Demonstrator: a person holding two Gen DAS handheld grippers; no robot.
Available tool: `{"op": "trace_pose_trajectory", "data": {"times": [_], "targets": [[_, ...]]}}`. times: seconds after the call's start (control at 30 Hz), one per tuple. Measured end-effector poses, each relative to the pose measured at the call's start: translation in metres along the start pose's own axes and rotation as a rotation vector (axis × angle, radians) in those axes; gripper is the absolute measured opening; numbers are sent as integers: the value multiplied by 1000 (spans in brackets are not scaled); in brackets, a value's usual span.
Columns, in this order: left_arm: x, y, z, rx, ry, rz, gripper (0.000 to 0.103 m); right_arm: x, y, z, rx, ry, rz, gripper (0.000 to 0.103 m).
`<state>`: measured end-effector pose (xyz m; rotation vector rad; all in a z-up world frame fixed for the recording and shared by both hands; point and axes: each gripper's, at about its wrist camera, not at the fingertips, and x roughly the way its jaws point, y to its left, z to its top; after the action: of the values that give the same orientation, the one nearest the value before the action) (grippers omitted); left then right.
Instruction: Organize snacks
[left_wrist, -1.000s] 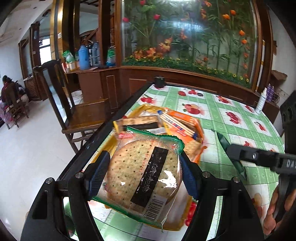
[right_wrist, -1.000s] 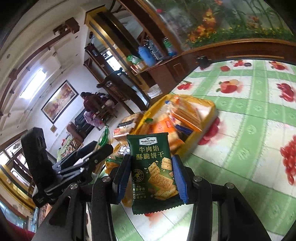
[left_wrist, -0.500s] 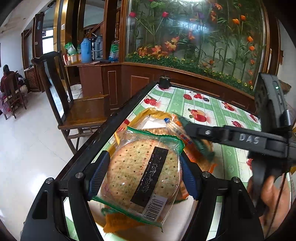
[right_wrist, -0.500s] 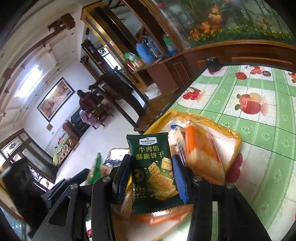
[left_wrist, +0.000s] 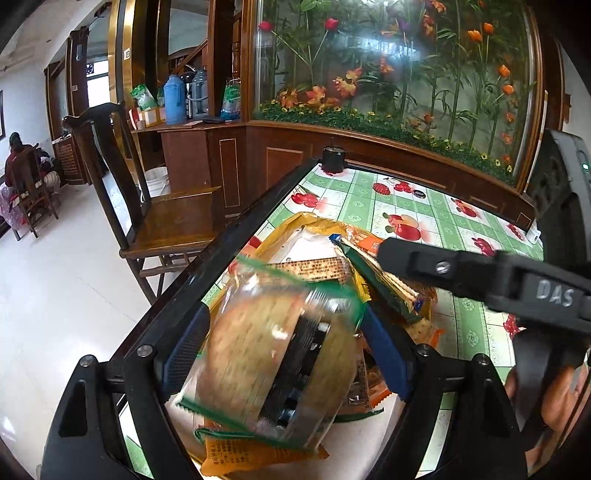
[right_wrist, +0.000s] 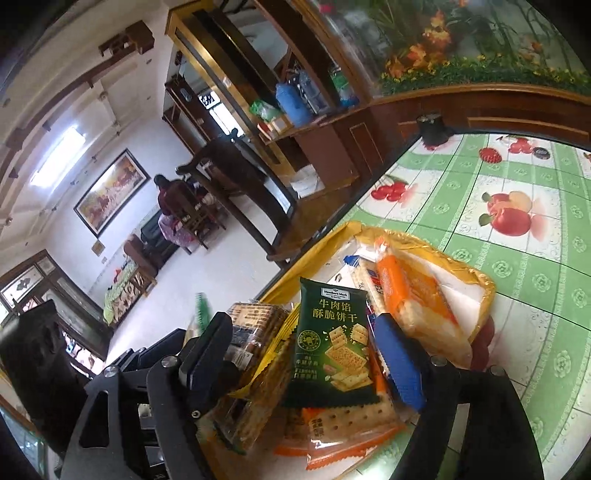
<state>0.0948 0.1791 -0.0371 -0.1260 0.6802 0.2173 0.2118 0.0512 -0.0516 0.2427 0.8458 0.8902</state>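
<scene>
A clear, green-edged pack of round biscuits (left_wrist: 273, 354) hangs blurred and tilted between the blue pads of my left gripper (left_wrist: 286, 354). The jaws are opening and the pads no longer press on it. Below it is a yellow tray (left_wrist: 295, 225) piled with snack packs. In the right wrist view my right gripper (right_wrist: 303, 358) is opening too. The dark green cracker pack (right_wrist: 332, 343) stands loose between its pads and leans on the pile in the yellow tray (right_wrist: 480, 291). An orange cracker pack (right_wrist: 417, 295) lies just beyond it. One right-gripper finger (left_wrist: 443, 266) reaches over the tray.
The tray sits near the table's black left edge (left_wrist: 240, 240), on a green fruit-print cloth (right_wrist: 517, 166). A wooden chair (left_wrist: 166, 221) stands beside that edge. A black round object (left_wrist: 332, 160) marks the far corner. A hand (left_wrist: 546, 398) holds the right gripper. A person (left_wrist: 18, 158) sits far off.
The right gripper came over the tray, then its jaws spread and the green pack dropped onto the pile. The left jaws widened and the biscuit pack is tipping down, blurred.
</scene>
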Motion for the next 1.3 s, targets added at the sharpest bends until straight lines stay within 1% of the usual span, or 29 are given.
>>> {"op": "trace_pose_trajectory", "data": {"times": [0.1, 0.2, 0.33, 0.37, 0.5, 0.63, 0.8, 1.03, 1.1, 1.2, 1.23, 1.3], "targets": [[-4, -1, -1, -4, -1, 3, 84, -9, -4, -3, 17, -16, 16, 83], [-9, -2, -3, 14, -9, 23, 84, -13, -8, -6, 39, -26, 34, 84], [-20, 0, -5, 21, -24, 42, 84, -18, -10, -12, 53, -36, 27, 98], [-22, -1, -5, 21, -28, 45, 84, -19, -10, -13, 58, -40, 28, 98], [-36, -1, -7, 30, -48, 41, 84, -28, -11, -18, 79, -59, 33, 99], [-52, -4, -11, 50, -67, 55, 84, -40, -7, -23, 77, -79, 38, 100], [-73, -5, -12, 68, -108, 95, 84, -62, 3, -33, 48, -115, 27, 102], [-100, 3, -15, 54, -166, 64, 85, -98, 24, -52, -20, -166, 25, 102], [-112, 7, -17, 42, -201, 44, 85, -105, 29, -57, -37, -173, 28, 102], [-129, 7, -24, 51, -249, 60, 85, -115, 38, -67, -75, -176, 1, 103], [-134, 5, -27, 68, -257, 66, 85, -118, 41, -73, -90, -174, -16, 103], [-140, 3, -31, 86, -253, 54, 85, -123, 48, -82, -119, -169, -33, 103]]}}
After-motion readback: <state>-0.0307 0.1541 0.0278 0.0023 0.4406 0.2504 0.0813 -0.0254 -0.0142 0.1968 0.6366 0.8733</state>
